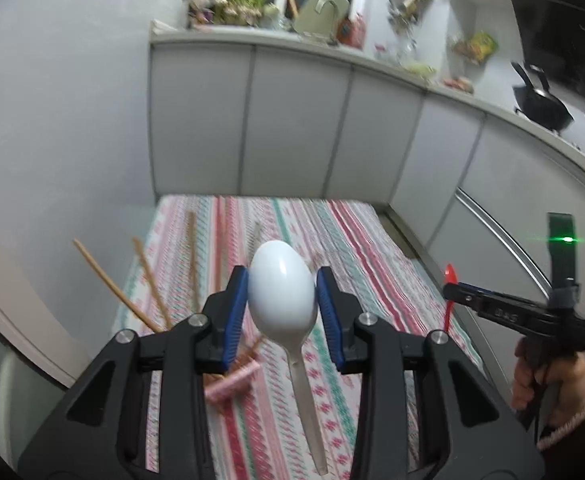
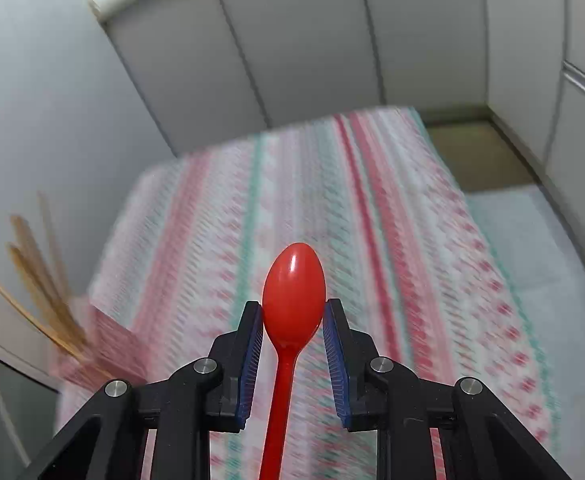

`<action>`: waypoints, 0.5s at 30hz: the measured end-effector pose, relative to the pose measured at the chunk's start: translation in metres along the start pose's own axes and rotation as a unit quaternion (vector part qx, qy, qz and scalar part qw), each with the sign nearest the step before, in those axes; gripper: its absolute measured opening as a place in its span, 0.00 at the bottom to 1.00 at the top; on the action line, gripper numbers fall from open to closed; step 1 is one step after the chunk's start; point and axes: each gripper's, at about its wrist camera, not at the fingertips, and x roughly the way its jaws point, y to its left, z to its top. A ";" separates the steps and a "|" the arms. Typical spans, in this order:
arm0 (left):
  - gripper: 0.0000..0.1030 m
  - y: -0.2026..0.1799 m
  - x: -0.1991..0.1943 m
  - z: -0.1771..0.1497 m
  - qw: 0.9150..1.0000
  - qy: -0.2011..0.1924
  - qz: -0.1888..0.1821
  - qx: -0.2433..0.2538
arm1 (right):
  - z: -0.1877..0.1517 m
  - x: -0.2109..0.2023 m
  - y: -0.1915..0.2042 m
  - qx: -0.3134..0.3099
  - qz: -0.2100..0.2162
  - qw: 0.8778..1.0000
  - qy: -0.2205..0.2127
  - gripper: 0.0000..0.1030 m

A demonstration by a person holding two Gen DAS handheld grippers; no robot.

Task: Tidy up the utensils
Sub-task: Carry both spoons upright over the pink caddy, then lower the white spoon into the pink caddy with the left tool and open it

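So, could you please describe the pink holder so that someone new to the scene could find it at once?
Start at the striped tablecloth covering the table in front of the grey cabinets. Go to its near left edge, just behind the left gripper, where the pink holder sits. It is the only container there, with wooden chopsticks fanning out of it.

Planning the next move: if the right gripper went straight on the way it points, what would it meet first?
Probably the striped tablecloth: the right gripper, shut on the red spoon, points down at bare cloth, though depth is unclear.
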 end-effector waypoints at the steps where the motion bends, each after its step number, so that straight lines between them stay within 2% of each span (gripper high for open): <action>1: 0.36 0.006 0.000 0.000 1.000 -0.006 0.006 -0.005 | 0.004 -0.002 0.011 -0.001 0.009 1.000 -0.014 0.27; 8: 0.36 0.046 0.010 -0.003 0.997 -0.044 0.032 -0.047 | 0.017 -0.002 0.063 -0.016 0.028 0.996 -0.085 0.27; 15: 0.36 0.049 0.028 -0.013 0.993 -0.107 0.046 -0.033 | 0.022 0.009 0.097 -0.003 0.062 0.989 -0.137 0.27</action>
